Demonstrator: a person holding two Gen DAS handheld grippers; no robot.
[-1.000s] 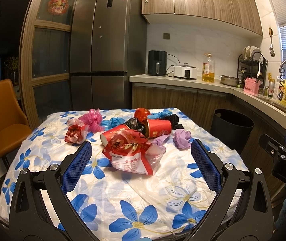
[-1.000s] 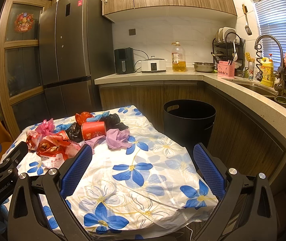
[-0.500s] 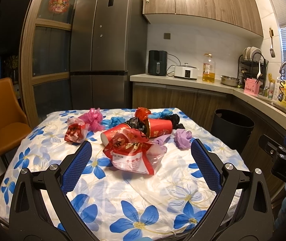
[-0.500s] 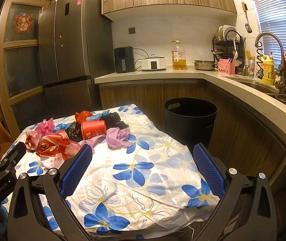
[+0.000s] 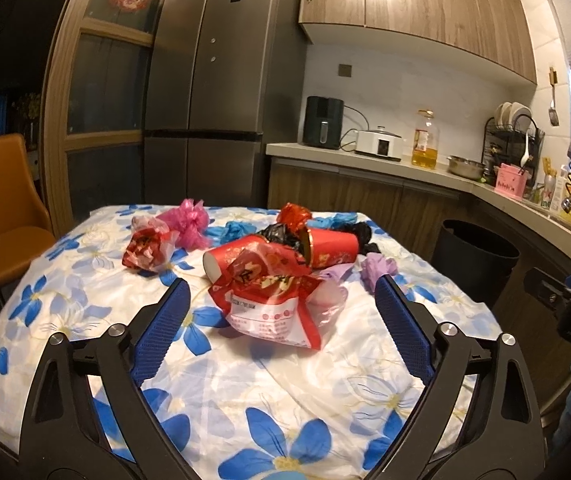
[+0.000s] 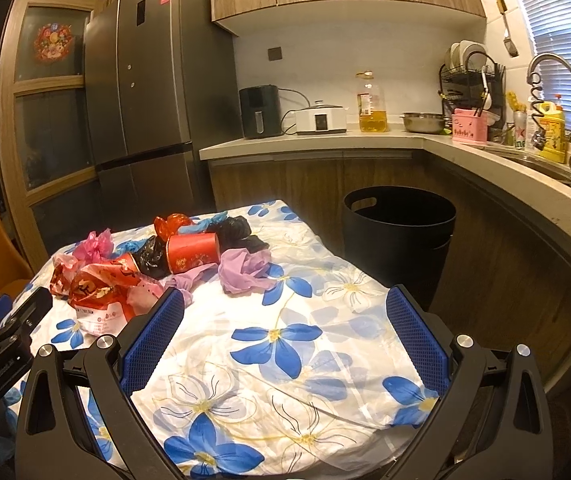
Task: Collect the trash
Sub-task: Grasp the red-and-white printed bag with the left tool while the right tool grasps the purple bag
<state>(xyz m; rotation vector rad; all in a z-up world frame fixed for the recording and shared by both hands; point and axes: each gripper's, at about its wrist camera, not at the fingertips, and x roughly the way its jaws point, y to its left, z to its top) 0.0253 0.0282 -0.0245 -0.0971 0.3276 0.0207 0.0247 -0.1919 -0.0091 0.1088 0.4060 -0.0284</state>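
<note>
A pile of trash lies on the flowered tablecloth (image 5: 245, 380): a red-and-white snack bag (image 5: 273, 304), two red paper cups (image 5: 331, 246), black, pink (image 5: 189, 222), blue and purple (image 5: 379, 268) crumpled bags. My left gripper (image 5: 281, 290) is open and empty, just short of the snack bag. My right gripper (image 6: 285, 300) is open and empty over the cloth, right of the pile; the purple bag (image 6: 243, 270) lies beyond its left finger. A black trash bin (image 6: 399, 236) stands on the floor past the table's right side.
A fridge (image 5: 209, 92) stands behind the table. A kitchen counter (image 6: 365, 140) with appliances, an oil bottle and a sink runs along the back and right. An orange chair (image 5: 1, 208) stands at the left.
Both grippers have drifted slightly forward toward the trash pile. Nothing has been picked up and both stay open.
</note>
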